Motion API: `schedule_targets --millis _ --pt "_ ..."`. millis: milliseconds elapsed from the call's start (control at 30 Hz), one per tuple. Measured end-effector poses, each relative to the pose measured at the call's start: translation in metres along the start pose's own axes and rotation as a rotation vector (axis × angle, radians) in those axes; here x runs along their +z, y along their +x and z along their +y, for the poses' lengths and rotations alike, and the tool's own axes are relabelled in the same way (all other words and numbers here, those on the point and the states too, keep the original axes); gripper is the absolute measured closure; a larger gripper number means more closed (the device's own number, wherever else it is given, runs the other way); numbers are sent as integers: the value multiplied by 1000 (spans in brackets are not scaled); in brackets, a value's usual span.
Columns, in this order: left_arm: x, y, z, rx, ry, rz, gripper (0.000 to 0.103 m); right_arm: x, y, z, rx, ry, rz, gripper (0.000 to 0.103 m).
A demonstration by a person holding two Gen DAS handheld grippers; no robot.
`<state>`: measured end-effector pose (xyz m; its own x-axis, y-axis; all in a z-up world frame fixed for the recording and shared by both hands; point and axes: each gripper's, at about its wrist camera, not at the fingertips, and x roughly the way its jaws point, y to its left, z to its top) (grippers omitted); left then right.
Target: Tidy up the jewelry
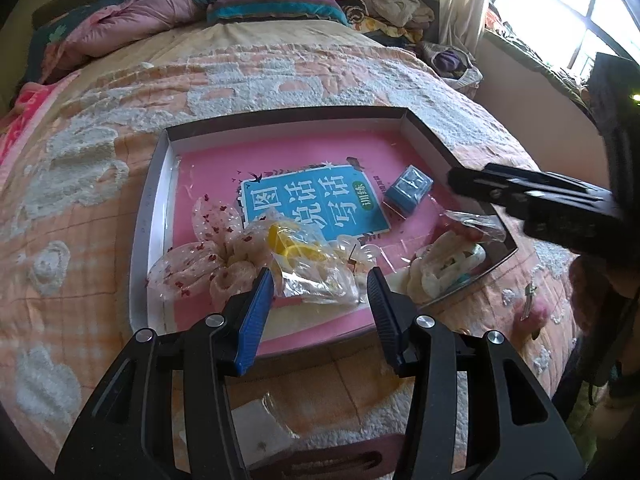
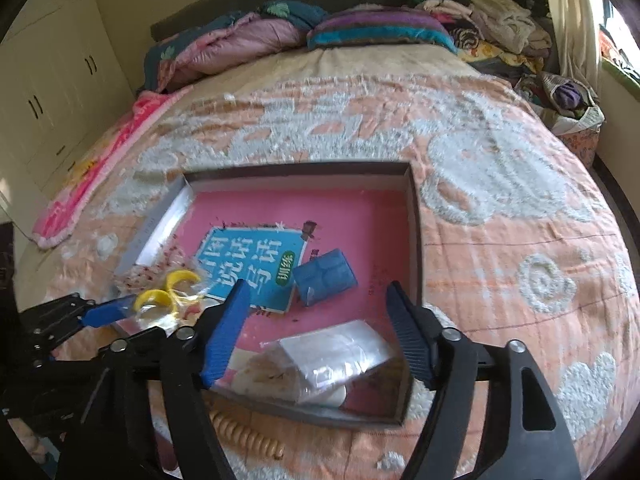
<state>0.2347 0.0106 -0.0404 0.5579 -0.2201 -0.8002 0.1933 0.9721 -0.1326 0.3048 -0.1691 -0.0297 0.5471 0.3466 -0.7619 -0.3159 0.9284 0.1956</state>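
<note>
We carry two matching tools. Our left gripper (image 1: pixel 320 288) is built of matte black angular arms that fan out toward the camera, each pinned with round silver screws (image 1: pixel 425 321); one of its fingers wears a bright blue ribbed pad (image 1: pixel 253 320), the other finger's (image 1: pixel 384 312) pad reads dark navy, finely ridged as well. Our right gripper (image 2: pixel 316 320) is the same make: black struts with triangular cut-outs, silver pivot screws (image 2: pixel 516 347), blue ribbed pads (image 2: pixel 224 336) on slim tapering fingers. From the left wrist, its black body shows flat stacked plates and small bolts.
</note>
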Motion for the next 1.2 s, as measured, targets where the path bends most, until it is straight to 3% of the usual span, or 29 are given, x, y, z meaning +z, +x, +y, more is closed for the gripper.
schedule_targets --millis 300,633,1200 --pt "3 -38 -3 5 -18 -66 43 -6 -83 -5 -1 -3 -147 11" --pt "6 -92 -13 67 -27 -169 10 -18 -149 -8 -13 -3 -242 8" --pt "-16 -153 -42 92 2 -255 10 -45 -221 8 16 -39 -341 7"
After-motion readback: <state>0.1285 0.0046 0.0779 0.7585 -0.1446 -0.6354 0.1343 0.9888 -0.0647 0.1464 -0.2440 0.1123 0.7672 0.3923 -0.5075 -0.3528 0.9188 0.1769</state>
